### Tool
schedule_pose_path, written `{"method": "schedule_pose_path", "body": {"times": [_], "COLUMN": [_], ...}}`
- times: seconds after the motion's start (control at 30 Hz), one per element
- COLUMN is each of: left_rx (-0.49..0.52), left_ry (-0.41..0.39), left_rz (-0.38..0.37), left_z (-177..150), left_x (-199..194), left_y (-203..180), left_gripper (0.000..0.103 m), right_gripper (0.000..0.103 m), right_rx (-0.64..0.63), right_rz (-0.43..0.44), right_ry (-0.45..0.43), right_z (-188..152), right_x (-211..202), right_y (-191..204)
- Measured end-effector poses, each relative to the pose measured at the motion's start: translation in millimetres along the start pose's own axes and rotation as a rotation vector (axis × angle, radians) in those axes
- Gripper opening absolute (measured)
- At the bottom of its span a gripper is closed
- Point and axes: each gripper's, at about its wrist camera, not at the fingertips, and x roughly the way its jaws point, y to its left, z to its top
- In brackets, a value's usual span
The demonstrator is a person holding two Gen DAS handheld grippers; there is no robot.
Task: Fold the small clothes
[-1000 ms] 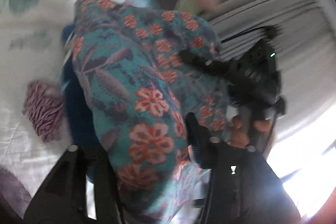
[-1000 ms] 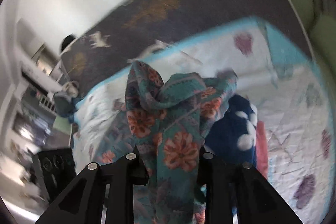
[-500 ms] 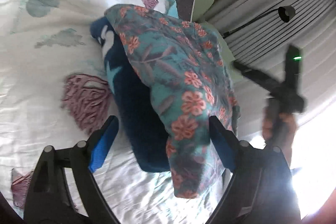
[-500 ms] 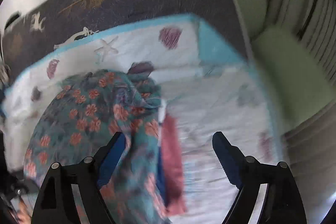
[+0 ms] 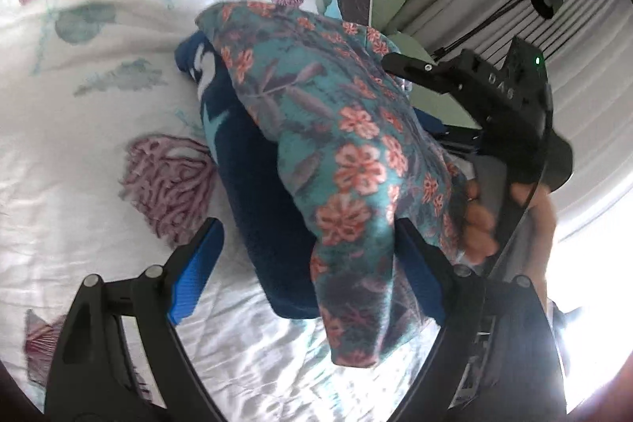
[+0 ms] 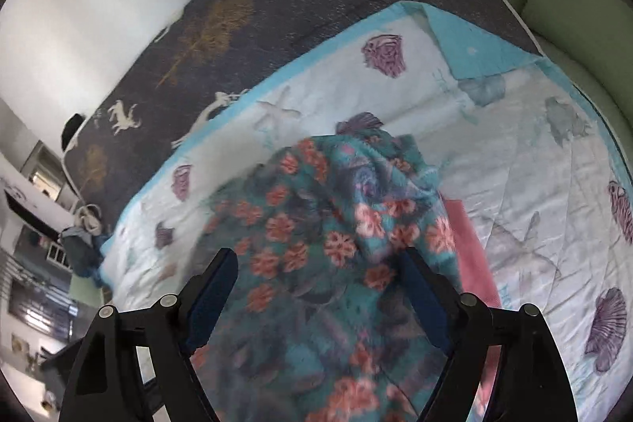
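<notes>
1. On the bed, over a white quilt (image 5: 79, 129) printed with shells and starfish, my two grippers point down at a small pile of clothes.
2. My left gripper (image 5: 312, 263) stands wide apart, its blue pads (image 5: 196, 273) clear of any cloth; nothing is pinched.
3. Between those fingers hangs the lower end of the teal floral garment (image 5: 336, 145), which lies draped over a folded dark blue garment (image 5: 257, 192) with white marks.
4. My right gripper (image 6: 320, 295) is likewise spread wide and grips nothing; the floral cloth (image 6: 336, 244) lies heaped between and under its blue pads (image 6: 209, 293), blurred here.
5. From the left wrist view I see my right gripper (image 5: 427, 105) at the far side of the pile, with my hand (image 5: 480, 220) around its handle.
6. Just beside the floral heap, on its right in the right wrist view, a pink garment (image 6: 470, 252) pokes out flat on the quilt.
7. Beyond the quilt's turquoise border lies a dark blanket (image 6: 277, 10) with white deer, and green cushions (image 6: 573, 14) sit at the bed's edge.
</notes>
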Motion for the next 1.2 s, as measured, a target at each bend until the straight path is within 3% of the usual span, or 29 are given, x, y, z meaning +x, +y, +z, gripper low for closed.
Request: {"method": "schedule_pose_path", "body": {"times": [0.37, 0.47, 0.6, 0.7, 0.83, 0.9, 0.93, 0.97, 1.07, 1.2], "left_rx": [-0.006, -0.021, -0.12, -0.178, -0.186, -0.169, -0.147, -0.134, -0.126, -0.083], "left_ry": [-0.011, -0.016, -0.037, 0.034, 0.049, 0.025, 0.016, 0.011, -0.008, -0.04], "left_rz": [0.002, -0.011, -0.22, -0.324, -0.307, -0.295, -0.277, -0.271, -0.288, -0.286], "left_z": [1, 2, 13, 21, 25, 25, 24, 24, 24, 27], "left_x": [5, 1, -6, 11, 27, 25, 23, 22, 16, 9], "left_y": [-4, -4, 4, 6, 2, -2, -4, -6, -6, -20], "left_gripper": [0.088, 0.086, 0.084, 0.084, 0.083, 0.073, 0.061, 0.055, 0.04, 0.028], "right_gripper": [0.085, 0.085, 0.086, 0.088, 0.088, 0.088, 0.084, 0.073, 0.054, 0.034], "right_rx": [-0.044, -0.049, -0.058, -0.014, 0.028, 0.094, 0.118, 0.139, 0.132, 0.07], "right_rz": [-0.031, -0.033, -0.042, 0.004, 0.041, 0.103, 0.122, 0.15, 0.178, 0.111], "right_ry": [0.032, -0.036, -0.1, -0.037, 0.097, 0.161, 0.18, 0.182, 0.12, 0.066], "right_z": [4, 4, 9, 9, -1, -9, -12, -14, -15, -14], "right_x": [-9, -27, -58, -60, -40, -24, -18, -15, -21, -38], "right_y": [6, 7, -5, -27, -53, -69, -73, -76, -74, -59]}}
